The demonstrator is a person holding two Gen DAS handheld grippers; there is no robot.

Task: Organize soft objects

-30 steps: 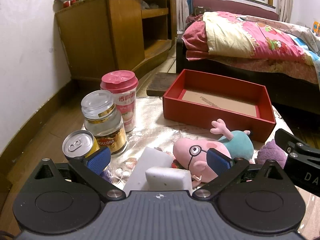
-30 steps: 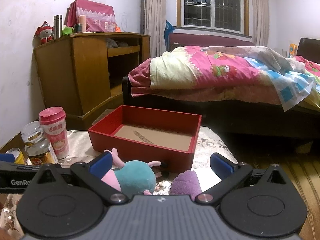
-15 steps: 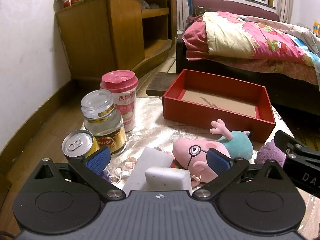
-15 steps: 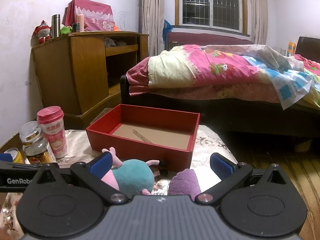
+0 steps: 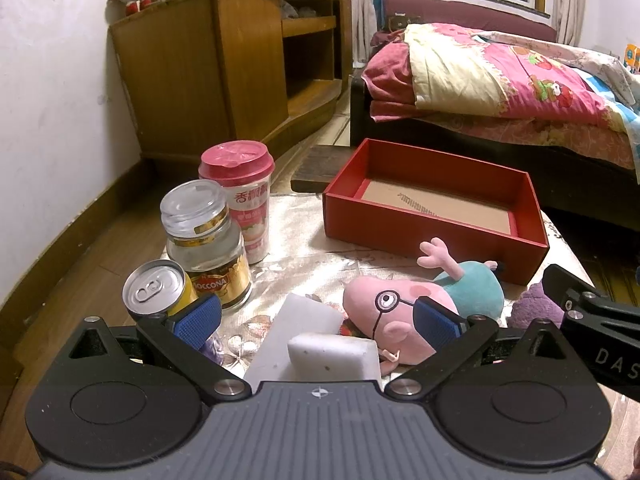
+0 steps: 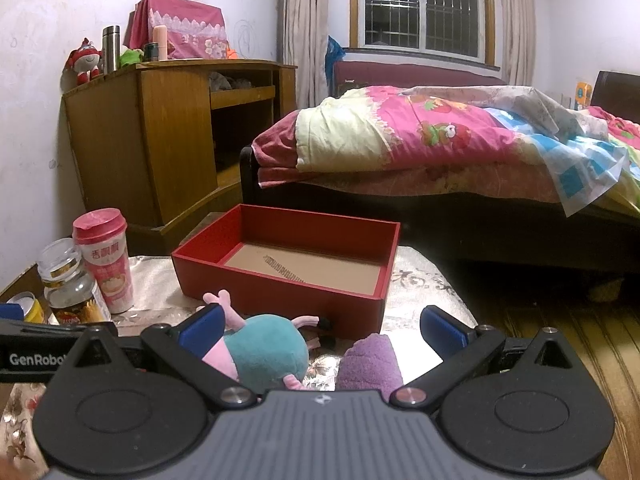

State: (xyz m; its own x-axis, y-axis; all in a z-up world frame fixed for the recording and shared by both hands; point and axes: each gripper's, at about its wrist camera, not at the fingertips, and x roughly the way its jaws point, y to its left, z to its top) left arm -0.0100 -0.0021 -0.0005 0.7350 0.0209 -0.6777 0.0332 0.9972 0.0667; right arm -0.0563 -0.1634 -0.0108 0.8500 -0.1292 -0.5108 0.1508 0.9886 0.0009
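Your left gripper point(image 5: 318, 320) gapes over a white foam block point(image 5: 334, 356); your right gripper point(image 6: 322, 326) (equally wide) brackets the plush pig point(image 6: 264, 350) and a fuzzy purple toy point(image 6: 370, 362). Beyond them sits the empty rectangular red box point(image 6: 280, 294).

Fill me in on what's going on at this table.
A person holds two grippers low over the table, both open and empty. The left gripper faces a white sponge and the pig plush; the right gripper faces the plush's teal body and a purple soft toy. The red box behind them holds no soft things yet. A cup, jar and can stand at the left.
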